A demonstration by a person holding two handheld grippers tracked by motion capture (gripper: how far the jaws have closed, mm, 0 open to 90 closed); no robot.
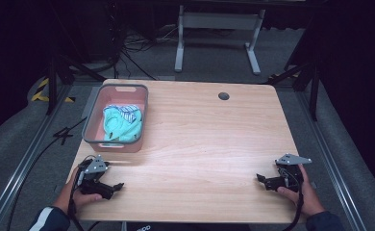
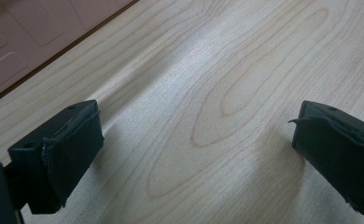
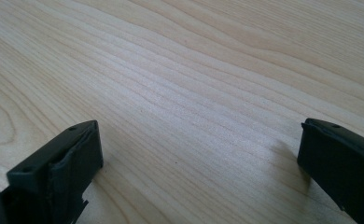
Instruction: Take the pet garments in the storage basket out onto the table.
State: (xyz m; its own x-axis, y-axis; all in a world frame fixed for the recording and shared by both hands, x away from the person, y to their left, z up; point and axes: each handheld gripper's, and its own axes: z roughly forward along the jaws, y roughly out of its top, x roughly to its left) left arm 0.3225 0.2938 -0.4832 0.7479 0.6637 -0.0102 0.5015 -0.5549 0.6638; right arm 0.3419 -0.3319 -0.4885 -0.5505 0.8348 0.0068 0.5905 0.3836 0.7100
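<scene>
My left gripper (image 1: 112,186) rests low on the wooden table (image 1: 209,139) at its near left corner, held by a hand. In the left gripper view its jaws stand wide apart with only bare wood between them (image 2: 196,135). My right gripper (image 1: 263,180) lies at the near right, also held by a hand, open, with bare wood between its jaws (image 3: 199,154). A pink basket (image 1: 92,122) with a grey rim stands at the left of the table, just beyond the left gripper. Teal and striped cloth (image 1: 122,121) lies crumpled inside it.
A round cable hole (image 1: 223,96) sits near the table's far edge. The basket's pink wall (image 2: 26,42) shows at the upper left of the left gripper view. Beyond the table a white frame (image 1: 219,29) stands on grey floor, with cables beside it.
</scene>
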